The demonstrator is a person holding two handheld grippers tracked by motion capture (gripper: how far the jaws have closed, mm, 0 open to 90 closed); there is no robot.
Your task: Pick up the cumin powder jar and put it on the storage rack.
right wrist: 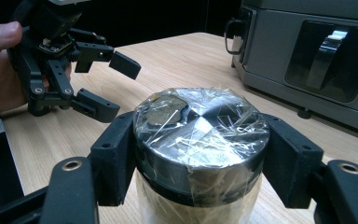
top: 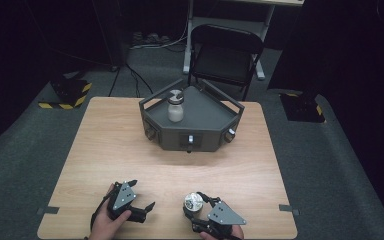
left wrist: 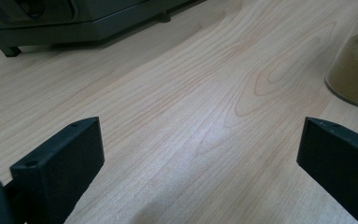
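- The left tool (top: 141,195) sits near the front edge of the wooden table (top: 105,145), left of centre, held in a hand (top: 107,225) that comes in from below in the high view.
- Its two black jaws stand wide apart with nothing between them; in the left gripper view bare wood grain lies between them.
- In the right gripper view the left tool (right wrist: 107,86) appears at upper left, gaping, with the fingers (right wrist: 0,35) of the hand around its body.
- Just to the right of it, still near the front edge, stands a jar (top: 192,204) with a metal cap covered in clear wrap and a pale tan powder inside.
- The same jar (left wrist: 356,70) shows at the right edge of the left gripper view, apart from that tool's jaws.
- The right tool (top: 196,205) is clamped on this jar (right wrist: 200,140): in the right gripper view one jaw presses each side of the jar just under the cap, and the jar stands upright on the table.
- Farther back, at the centre of the table, sits a grey angular tray-like unit (top: 200,132) with knobs on its front faces.
- A second jar (top: 175,106) with a similar cap stands upright inside that unit, towards its left rear, well apart from both tools.
- Beyond the table stands a dark folding chair (top: 225,55) on the carpet.
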